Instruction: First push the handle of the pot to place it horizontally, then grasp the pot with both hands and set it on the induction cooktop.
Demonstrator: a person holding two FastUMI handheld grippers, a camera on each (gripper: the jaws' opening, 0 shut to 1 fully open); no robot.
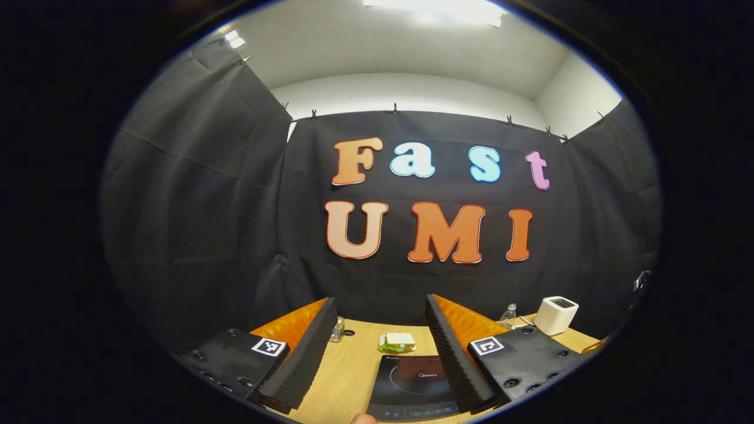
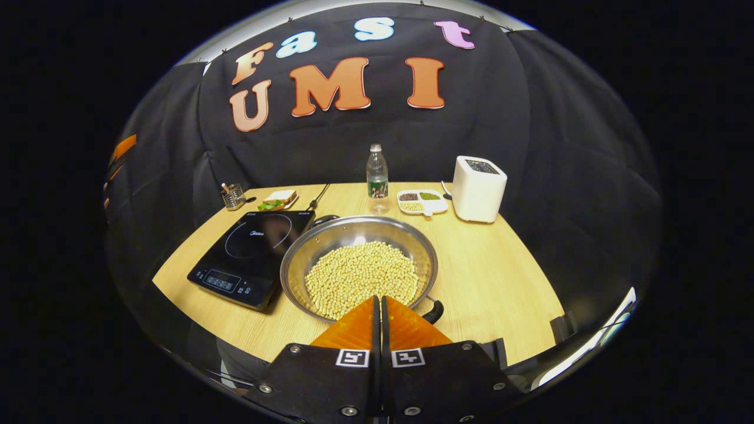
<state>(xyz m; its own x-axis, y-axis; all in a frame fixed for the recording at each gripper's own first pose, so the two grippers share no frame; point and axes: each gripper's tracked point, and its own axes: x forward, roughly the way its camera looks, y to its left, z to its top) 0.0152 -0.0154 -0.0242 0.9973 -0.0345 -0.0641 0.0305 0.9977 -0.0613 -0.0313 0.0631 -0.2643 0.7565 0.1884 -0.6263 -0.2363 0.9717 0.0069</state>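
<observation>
A wide steel pot (image 2: 412, 244) full of pale beans sits on the wooden table (image 2: 500, 277), touching the right side of the black induction cooktop (image 2: 253, 250). One dark pot handle (image 2: 435, 311) points toward me at the near right, the other (image 2: 324, 219) lies at the far left by the cooktop. My right gripper (image 2: 378, 298) is shut with nothing in it, its tips just over the pot's near rim. My left gripper (image 1: 380, 300) is open and held high and level, and the cooktop (image 1: 412, 386) lies low between its fingers.
Along the table's back stand a water bottle (image 2: 377, 176), a divided dish of grains (image 2: 421, 201), a white appliance (image 2: 478, 188), a sandwich plate (image 2: 278, 200) and a small holder (image 2: 234, 196). Bare wood lies to the right of the pot.
</observation>
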